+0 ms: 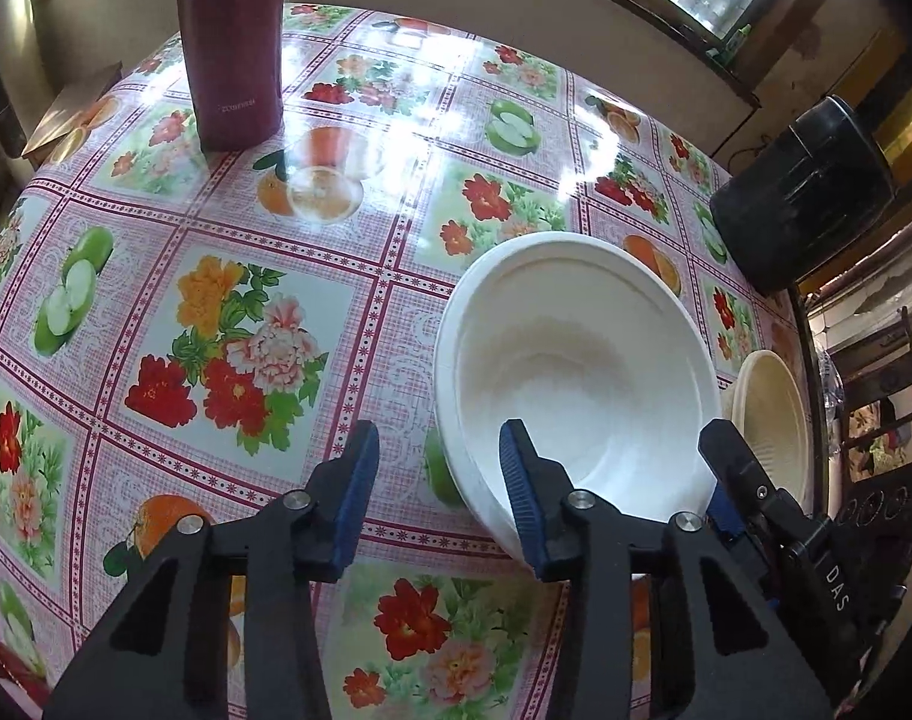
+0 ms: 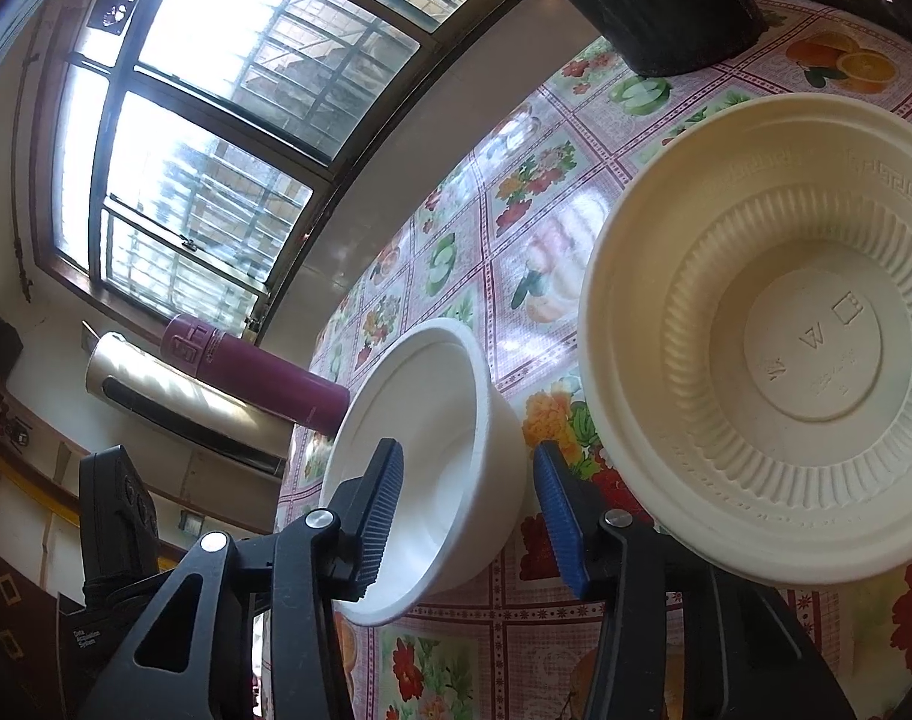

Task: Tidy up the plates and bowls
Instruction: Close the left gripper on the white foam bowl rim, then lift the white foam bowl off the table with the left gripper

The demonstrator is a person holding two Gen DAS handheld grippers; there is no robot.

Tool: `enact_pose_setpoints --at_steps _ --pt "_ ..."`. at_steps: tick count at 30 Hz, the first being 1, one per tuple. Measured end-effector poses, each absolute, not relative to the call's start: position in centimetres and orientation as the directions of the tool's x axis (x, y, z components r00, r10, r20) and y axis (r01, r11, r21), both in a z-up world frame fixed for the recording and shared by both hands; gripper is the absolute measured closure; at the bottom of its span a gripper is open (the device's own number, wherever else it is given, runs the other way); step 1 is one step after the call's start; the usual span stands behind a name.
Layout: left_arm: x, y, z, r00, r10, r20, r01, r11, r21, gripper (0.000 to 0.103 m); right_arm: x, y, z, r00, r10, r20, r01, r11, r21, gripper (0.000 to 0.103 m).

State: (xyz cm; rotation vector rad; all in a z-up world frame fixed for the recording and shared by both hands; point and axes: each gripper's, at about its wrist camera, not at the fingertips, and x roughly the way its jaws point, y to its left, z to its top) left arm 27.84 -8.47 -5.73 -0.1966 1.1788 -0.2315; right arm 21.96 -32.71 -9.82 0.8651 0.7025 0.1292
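The white bowl [image 1: 576,384], at 4 o'clock on the table [image 1: 216,300], is straddled by both wide-open grippers [image 1: 439,492] [image 2: 468,516], so it could be tipped if nudged.

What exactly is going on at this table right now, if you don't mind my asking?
A person is sorting bowls with two handheld grippers. The right gripper is open around the wall of the white bowl, one finger inside it. The left gripper is open beside that bowl. A cream ribbed bowl sits next to it on the flowered tablecloth.
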Motion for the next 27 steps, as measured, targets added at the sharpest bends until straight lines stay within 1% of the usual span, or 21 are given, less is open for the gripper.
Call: enact_pose_setpoints --at_steps 1,4,6,9,14,21,27 --pt "27.9 -8.6 -5.8 0.356 -0.287 -0.889 0.08 0.957 -0.277 0.078 22.0 -32.7 -9.7 0.771 0.377 -0.513 0.168 0.657 0.735 0.059" --pt "27.7 -8.8 -5.9 0.347 -0.312 -0.885 0.094 0.95 -0.298 0.088 22.0 -32.6 -9.6 0.772 0.37 -0.516 0.169 0.663 0.729 0.067" --pt "27.6 -8.9 -5.7 0.358 -0.312 -0.88 0.097 0.95 -0.298 0.091 22.0 -32.6 -9.6 0.772 0.364 -0.522 0.173 0.669 0.723 0.076" --pt "27.4 -9.1 -5.4 0.368 -0.312 -0.876 0.115 0.95 -0.289 0.092 22.2 -32.5 -9.8 0.766 0.372 -0.525 0.175 0.665 0.726 0.083" --pt "27.3 -8.4 -5.9 0.355 -0.337 -0.872 0.102 0.941 -0.322 0.093 22.0 -32.6 -9.9 0.765 0.358 -0.536 0.193 0.667 0.72 0.093" --pt "26.6 -8.3 -6.0 0.356 -0.337 -0.872 0.105 0.941 -0.321 0.093 21.7 -32.3 -9.5 0.757 0.352 -0.55 0.205 0.671 0.712 0.094" --pt "24.4 -8.0 -5.1 0.381 -0.323 -0.866 0.128 0.946 -0.297 0.093 20.0 -32.1 -9.3 0.743 0.375 -0.555 0.218 0.648 0.73 0.093"
